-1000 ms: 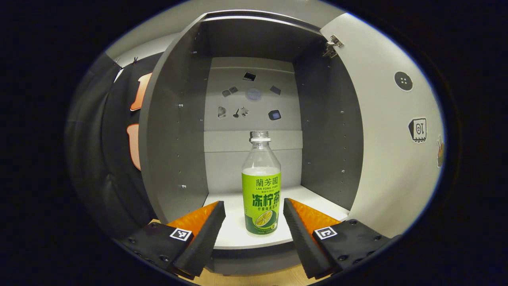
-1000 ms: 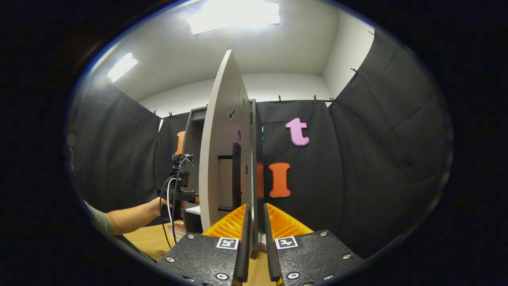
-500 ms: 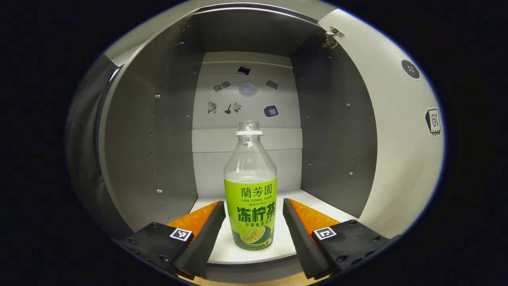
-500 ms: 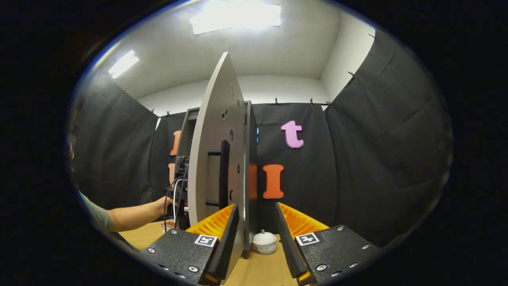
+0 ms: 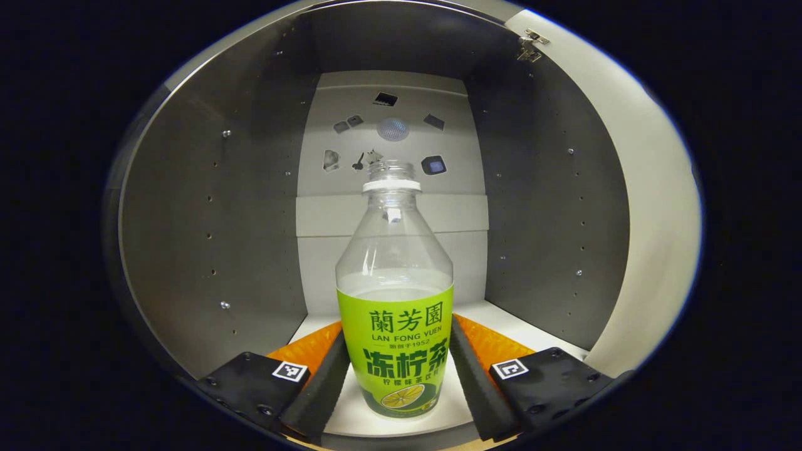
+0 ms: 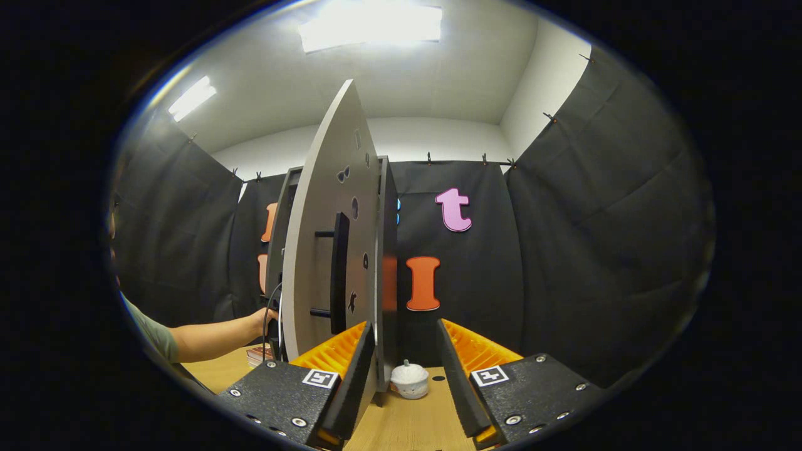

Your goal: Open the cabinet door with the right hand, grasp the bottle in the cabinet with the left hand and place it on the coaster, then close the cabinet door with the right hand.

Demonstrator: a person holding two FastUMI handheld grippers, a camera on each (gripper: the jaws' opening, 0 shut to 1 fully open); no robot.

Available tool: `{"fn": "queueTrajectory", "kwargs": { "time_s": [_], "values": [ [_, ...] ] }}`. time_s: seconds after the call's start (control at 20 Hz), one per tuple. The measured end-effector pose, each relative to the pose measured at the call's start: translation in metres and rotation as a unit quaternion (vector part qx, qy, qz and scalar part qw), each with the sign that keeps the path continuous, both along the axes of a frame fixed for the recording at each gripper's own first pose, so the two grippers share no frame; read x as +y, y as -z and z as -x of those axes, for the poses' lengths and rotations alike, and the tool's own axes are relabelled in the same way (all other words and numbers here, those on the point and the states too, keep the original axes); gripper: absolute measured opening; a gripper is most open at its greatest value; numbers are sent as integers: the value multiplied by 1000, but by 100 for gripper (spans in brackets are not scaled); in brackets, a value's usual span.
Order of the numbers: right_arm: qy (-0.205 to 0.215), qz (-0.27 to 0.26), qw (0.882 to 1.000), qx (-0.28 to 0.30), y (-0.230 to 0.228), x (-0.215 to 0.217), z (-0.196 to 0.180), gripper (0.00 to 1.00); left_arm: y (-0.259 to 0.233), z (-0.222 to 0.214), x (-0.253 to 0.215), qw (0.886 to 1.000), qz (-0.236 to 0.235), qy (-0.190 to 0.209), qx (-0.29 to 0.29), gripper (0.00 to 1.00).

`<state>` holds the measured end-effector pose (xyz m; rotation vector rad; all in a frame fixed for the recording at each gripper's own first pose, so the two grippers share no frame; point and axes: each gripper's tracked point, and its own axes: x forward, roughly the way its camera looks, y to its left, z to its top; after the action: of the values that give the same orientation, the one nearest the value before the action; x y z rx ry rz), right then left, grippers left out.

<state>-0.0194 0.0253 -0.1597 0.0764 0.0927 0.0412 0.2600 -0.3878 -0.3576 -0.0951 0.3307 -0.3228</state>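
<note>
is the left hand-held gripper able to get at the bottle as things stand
Probably yes. The cabinet door is swung wide, and the bottle stands upright at the shelf's front edge, between the open fingers of the left hand-held gripper, nothing in between.

Clear plastic bottle with green label (image 5: 395,300) standing upright on the white cabinet floor (image 5: 514,322), between the left gripper's (image 5: 396,382) spread fingers. Open grey cabinet door (image 6: 326,238) left of the small white lidded pot (image 6: 409,380) on the wooden tabletop (image 6: 407,426).
</note>
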Motion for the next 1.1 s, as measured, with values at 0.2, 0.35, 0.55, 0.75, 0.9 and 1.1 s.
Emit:
{"fn": "queueTrajectory", "kwargs": {
  "time_s": [0.2, 0.35, 0.55, 0.75, 0.9, 1.1],
  "values": [
    [-1, 4, 1000, 9, 2, 0, 2, 64, 0, 3, 7, 1000, 4, 0, 6, 83],
    [3, 13, 1000, 10, 3, -1, 3, 61, -8, 15, 19, 1000, 8, 2, 6, 84],
    [-4, 5, 1000, 3, 0, 6, 3, 71, -20, 34, 37, 1000, 6, 0, 6, 84],
    [-6, 8, 1000, 0, -1, 10, 2, 71, -24, 56, 61, 1000, 9, -3, 6, 80],
    [-15, 16, 1000, 1, -2, 15, 3, 76, -31, 75, 86, 1000, 12, -9, 1, 83],
    [-22, 29, 999, 1, -1, 18, 4, 78, -33, 97, 110, 1000, 11, -12, -8, 82]
  ]
}}
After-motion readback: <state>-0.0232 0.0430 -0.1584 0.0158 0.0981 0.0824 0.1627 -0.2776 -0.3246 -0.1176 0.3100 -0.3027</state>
